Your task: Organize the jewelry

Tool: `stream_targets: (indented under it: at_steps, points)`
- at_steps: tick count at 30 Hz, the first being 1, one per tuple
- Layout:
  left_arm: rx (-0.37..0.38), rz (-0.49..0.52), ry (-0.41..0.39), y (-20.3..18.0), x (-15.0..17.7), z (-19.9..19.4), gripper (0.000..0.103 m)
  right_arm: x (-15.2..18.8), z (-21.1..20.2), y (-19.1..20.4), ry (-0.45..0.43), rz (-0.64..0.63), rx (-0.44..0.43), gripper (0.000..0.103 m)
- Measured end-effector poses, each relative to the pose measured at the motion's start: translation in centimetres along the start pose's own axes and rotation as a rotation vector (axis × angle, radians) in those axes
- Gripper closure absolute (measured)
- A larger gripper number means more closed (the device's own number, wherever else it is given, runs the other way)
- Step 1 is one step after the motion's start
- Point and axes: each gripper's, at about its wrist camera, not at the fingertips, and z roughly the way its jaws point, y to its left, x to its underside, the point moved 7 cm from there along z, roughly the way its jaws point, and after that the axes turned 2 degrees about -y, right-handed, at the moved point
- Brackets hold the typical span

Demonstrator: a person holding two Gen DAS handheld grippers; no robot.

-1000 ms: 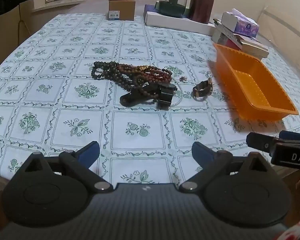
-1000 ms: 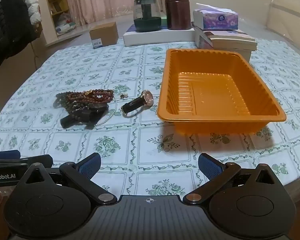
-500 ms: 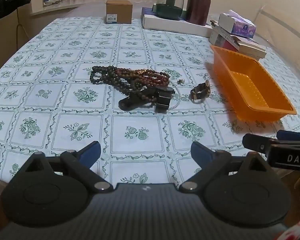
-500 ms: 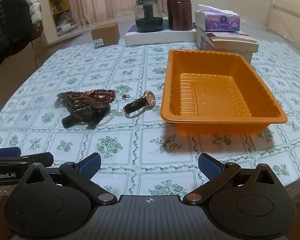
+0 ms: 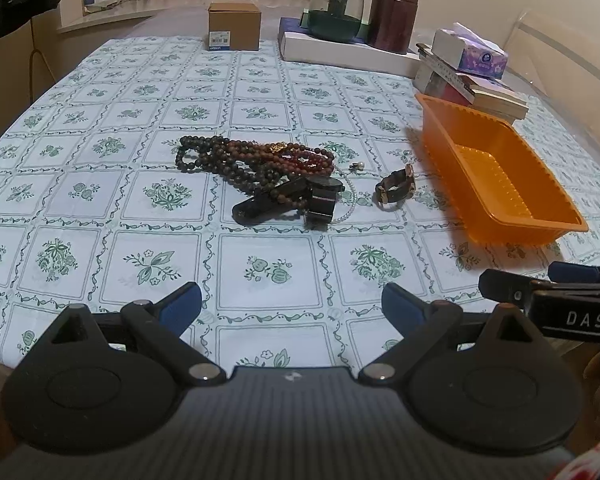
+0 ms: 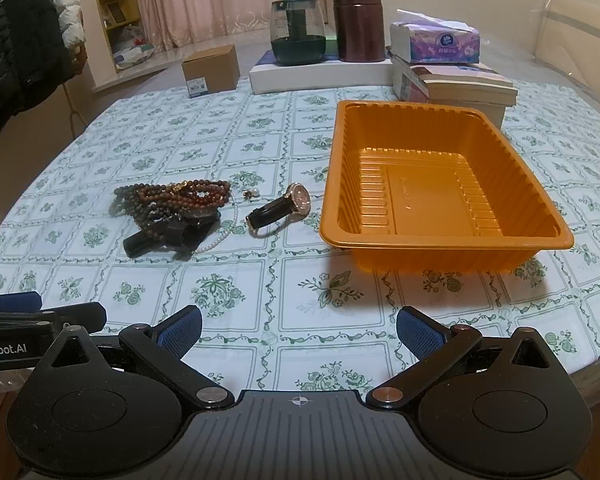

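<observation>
A pile of dark and reddish bead strings (image 5: 256, 160) (image 6: 172, 198) lies mid-table, partly over a black watch (image 5: 300, 200) (image 6: 172, 234). A thin pearl chain (image 6: 224, 228) and a small pearl earring (image 6: 252, 193) lie beside it. A brown-strap watch with a rose-gold case (image 5: 396, 187) (image 6: 282, 208) lies between the pile and the empty orange tray (image 5: 500, 176) (image 6: 440, 184). My left gripper (image 5: 290, 306) is open and empty near the table's front edge. My right gripper (image 6: 300, 328) is open and empty, in front of the tray.
At the back stand a cardboard box (image 5: 234, 26), a glass pot (image 5: 336, 8) and a brown canister (image 5: 394, 12) on a white box, and a tissue box (image 6: 440, 42) on stacked books. The table's edge is close below both grippers.
Both grippers have drawn back and risen slightly, so the jewelry and tray look a little farther away. Nothing on the table has moved.
</observation>
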Motion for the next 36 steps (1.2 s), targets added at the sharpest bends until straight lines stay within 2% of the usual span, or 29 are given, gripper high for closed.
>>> stream_targets:
  at_steps: [36]
  points:
    - [0.002, -0.004, 0.0, 0.01, 0.15, -0.08, 0.007, -0.03, 0.04, 0.04, 0.002, 0.0, 0.005, 0.0]
